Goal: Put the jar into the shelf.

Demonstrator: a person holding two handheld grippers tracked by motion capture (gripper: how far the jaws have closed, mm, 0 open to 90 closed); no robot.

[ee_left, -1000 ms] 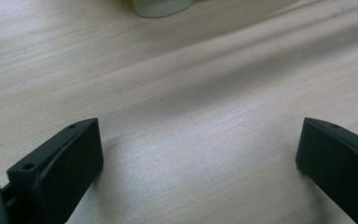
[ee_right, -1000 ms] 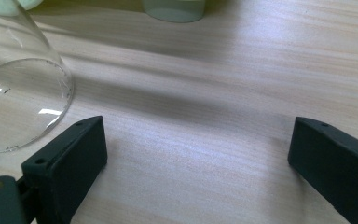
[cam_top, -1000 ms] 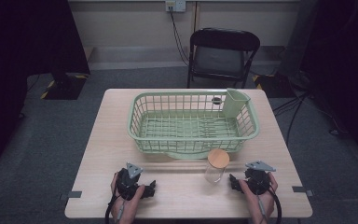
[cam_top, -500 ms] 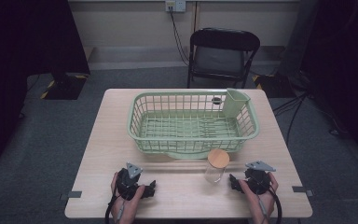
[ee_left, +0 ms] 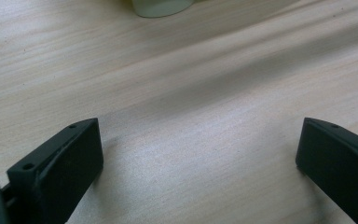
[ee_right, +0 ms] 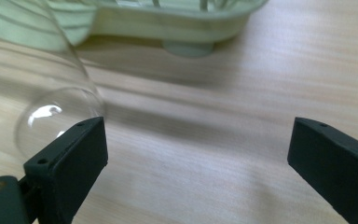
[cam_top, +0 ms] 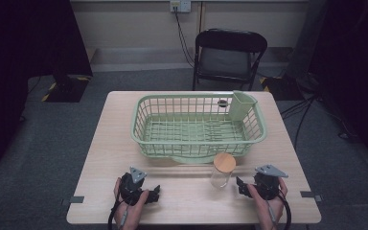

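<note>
Jar (cam_top: 221, 170) with its wooden lid (cam_top: 224, 162) stands upright on your table (cam_top: 100, 153), just in front of the green basket (cam_top: 143, 139) and just beside your right gripper (cam_top: 242, 187); its glass looks empty. Your basket holds a green cup (cam_top: 242, 105) in its far right corner. Your left gripper (cam_top: 154, 192) rests apart. Both sets of jaws are spread wide, grasping nothing.

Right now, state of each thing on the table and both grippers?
Clear glass jar with round wooden lid: upright, lid on, standing on the table just in front of the rack, not gripped.
Pale green plastic dish rack: upright, main basket empty, cutlery cup at its far right corner.
Left gripper: open, nothing between the jaws.
Right gripper: open, jar just outside its left jaw.
</note>
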